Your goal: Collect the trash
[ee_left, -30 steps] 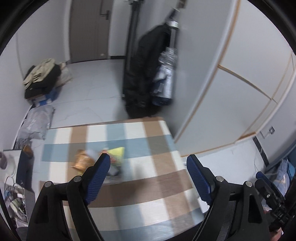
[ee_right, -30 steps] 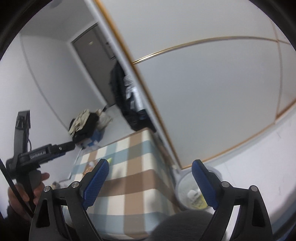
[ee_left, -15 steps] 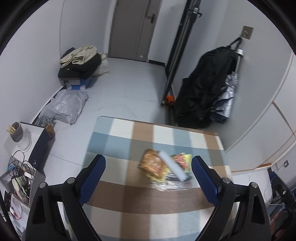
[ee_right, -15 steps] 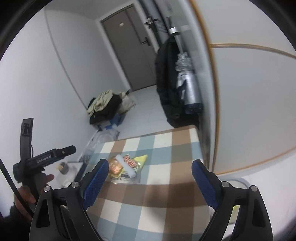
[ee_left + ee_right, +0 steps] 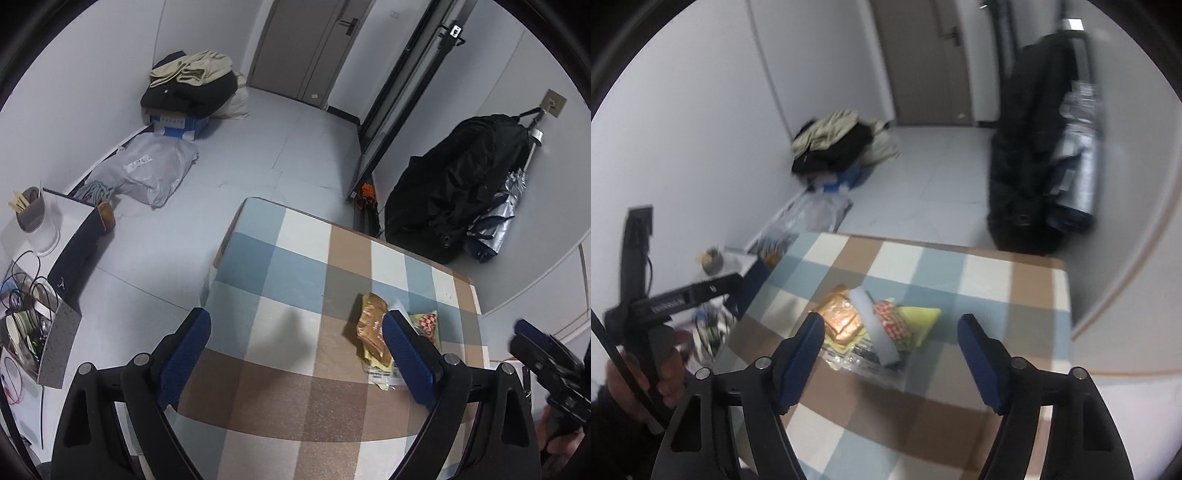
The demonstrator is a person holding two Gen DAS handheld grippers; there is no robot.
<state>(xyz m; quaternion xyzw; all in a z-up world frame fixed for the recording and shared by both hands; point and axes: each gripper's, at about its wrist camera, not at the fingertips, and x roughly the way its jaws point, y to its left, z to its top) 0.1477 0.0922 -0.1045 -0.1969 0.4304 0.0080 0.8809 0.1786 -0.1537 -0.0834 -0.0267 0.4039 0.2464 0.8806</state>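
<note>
Trash pile [image 5: 871,325] (orange wrapper, white strip, red and yellow packets, clear plastic) lies on checked table [image 5: 295,280], toward its right side. Left gripper [image 5: 295,354] hovers above table w/ fingers spread wide, nothing btwn them; pile sits by its right finger. Right gripper [image 5: 890,354] is closing above the pile, fingers not touching it.

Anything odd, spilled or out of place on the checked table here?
Only the trash itself: a loose heap of snack wrappers lying overlapped and askew on the checked table. Nothing looks spilled or damaged. Neither gripper touches the heap yet.
</note>
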